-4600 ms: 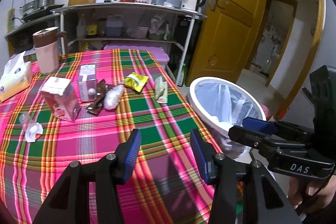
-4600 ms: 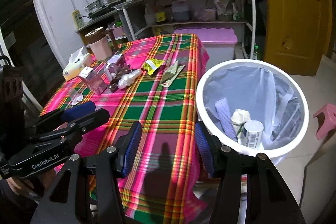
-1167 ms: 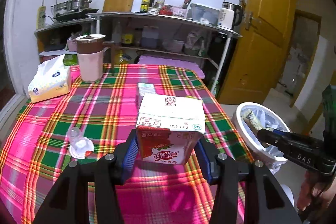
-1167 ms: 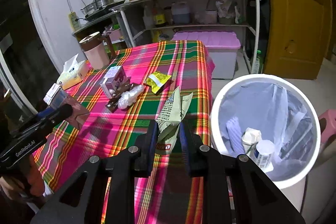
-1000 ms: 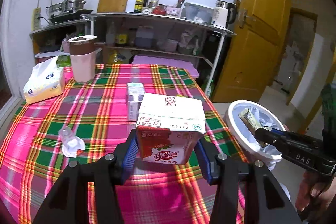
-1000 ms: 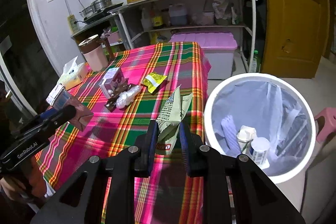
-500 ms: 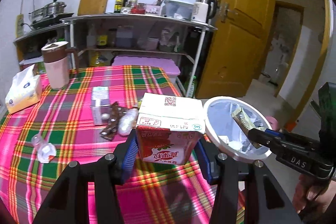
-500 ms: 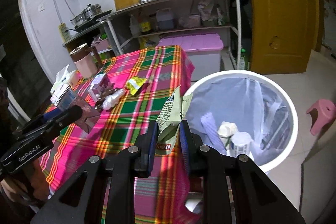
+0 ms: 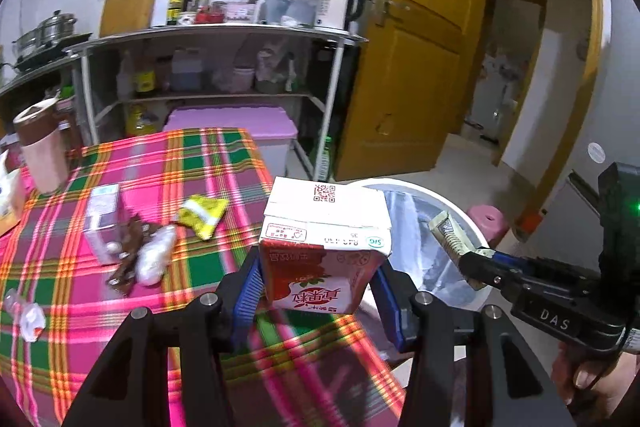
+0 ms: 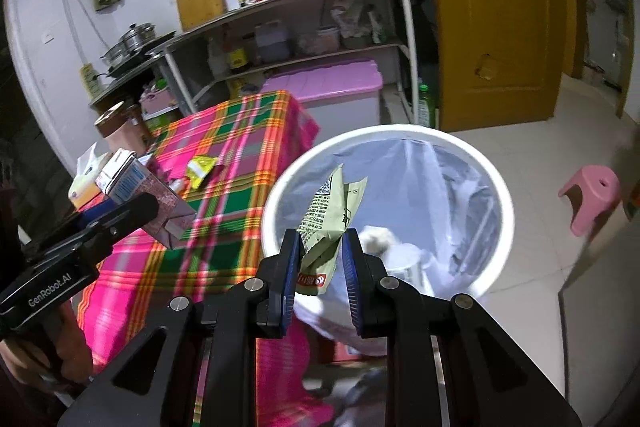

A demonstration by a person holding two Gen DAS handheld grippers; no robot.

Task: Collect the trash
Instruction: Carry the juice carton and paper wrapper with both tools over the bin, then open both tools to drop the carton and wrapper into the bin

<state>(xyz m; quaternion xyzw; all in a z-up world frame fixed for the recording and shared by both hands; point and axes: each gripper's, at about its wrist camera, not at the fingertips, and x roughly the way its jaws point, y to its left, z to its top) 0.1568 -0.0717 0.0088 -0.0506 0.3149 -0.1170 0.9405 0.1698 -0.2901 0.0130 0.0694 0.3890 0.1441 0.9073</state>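
**Both loads nearing the bin**

Left wrist: left tongs (image 9: pixel 318 293) clamp milk carton (image 9: pixel 324 243) over counter (image 9: pixel 168 291) edge, short of bin (image 9: pixel 476 301); early release lands outside.

Right wrist: right tongs (image 10: pixel 320 267) pinch wrapper (image 10: pixel 330 219) above bin; light, may drift.

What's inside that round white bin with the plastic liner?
The round white bin holds a clear plastic liner and pale trash near the bottom, including a blurry white cup-like container. The green snack wrapper held in the right hand-held gripper covers part of the inside.
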